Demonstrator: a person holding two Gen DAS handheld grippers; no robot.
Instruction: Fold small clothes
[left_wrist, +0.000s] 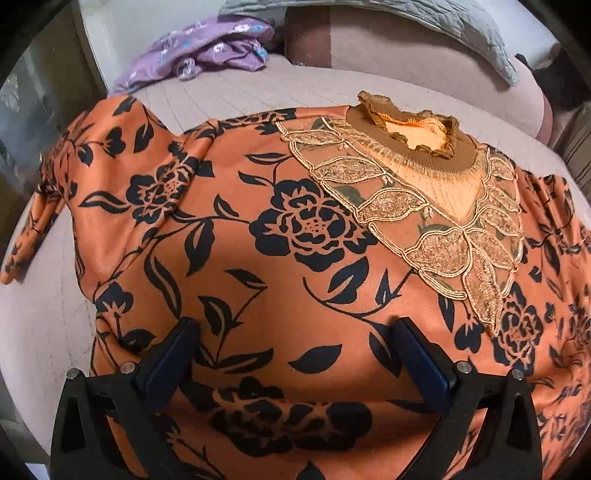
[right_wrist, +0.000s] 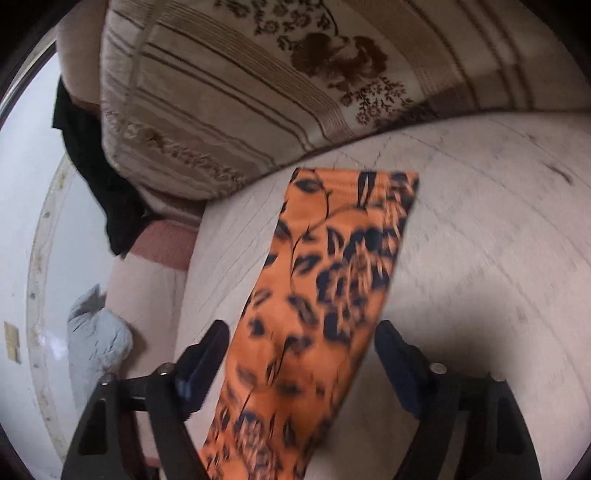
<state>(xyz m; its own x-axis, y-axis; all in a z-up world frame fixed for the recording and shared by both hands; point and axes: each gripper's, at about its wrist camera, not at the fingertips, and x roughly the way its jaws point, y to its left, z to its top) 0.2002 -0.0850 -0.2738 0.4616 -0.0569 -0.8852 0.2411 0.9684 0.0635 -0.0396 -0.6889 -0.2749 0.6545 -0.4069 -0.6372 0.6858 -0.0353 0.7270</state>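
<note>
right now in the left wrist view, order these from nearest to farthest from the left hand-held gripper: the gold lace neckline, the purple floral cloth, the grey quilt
From the left hand-held gripper, open over the orange floral top:
1. gold lace neckline, ahead and to the right, on the top
2. purple floral cloth, far left, crumpled on the bed
3. grey quilt, at the very back, upper right

The left wrist view looks forward and down from just behind its jaws, very near the orange floral top (left_wrist: 295, 240), which fills most of the frame ahead of and beneath them; beyond lie the bed (left_wrist: 229, 92) and a purple garment (left_wrist: 207, 48). The right wrist view looks down between its jaws along one sleeve (right_wrist: 332, 277), equally close and motion-blurred, toward a striped pillow (right_wrist: 258, 92) ahead. Both views share the same orange garment and pale bed surface.
</note>
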